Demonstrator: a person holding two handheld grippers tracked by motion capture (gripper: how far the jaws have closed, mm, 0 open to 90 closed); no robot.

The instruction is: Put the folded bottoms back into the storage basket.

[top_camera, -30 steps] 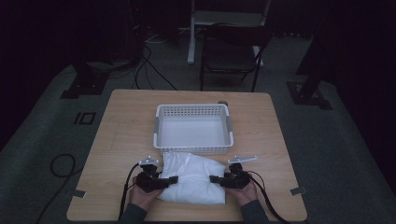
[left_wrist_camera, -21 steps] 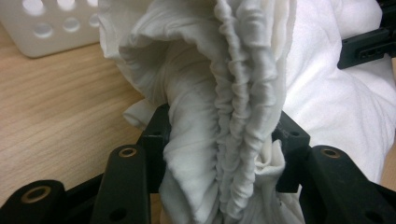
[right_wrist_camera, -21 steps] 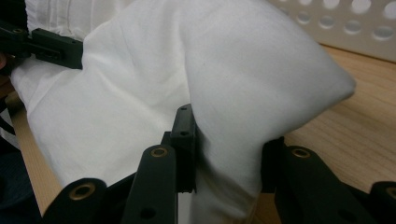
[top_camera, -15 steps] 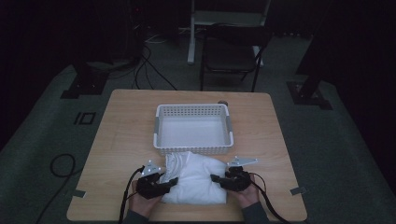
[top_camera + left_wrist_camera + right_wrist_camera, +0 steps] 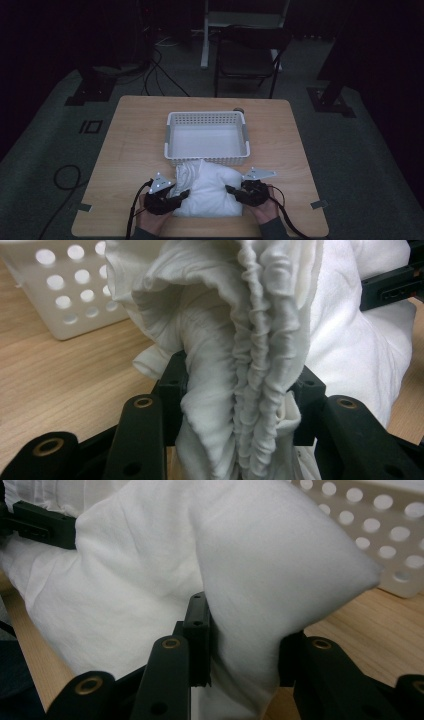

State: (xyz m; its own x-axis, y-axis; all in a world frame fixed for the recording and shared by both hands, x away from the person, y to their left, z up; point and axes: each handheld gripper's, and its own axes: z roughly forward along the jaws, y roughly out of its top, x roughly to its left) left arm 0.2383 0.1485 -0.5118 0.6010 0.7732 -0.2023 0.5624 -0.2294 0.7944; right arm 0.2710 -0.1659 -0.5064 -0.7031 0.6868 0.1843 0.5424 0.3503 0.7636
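Tongs left (image 5: 181, 195) and right (image 5: 231, 190) each clench an end of the white pillow (image 5: 207, 187) between them on the worktop (image 5: 135, 130), grasp done, lift into the basket (image 5: 207, 159) just beyond apparently left.

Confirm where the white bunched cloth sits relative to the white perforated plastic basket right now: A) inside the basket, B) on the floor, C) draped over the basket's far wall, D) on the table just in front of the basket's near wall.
D: the white bunched cloth lies on the wooden table against the near wall of the white perforated plastic basket, clamped by the left gripper and the right gripper.
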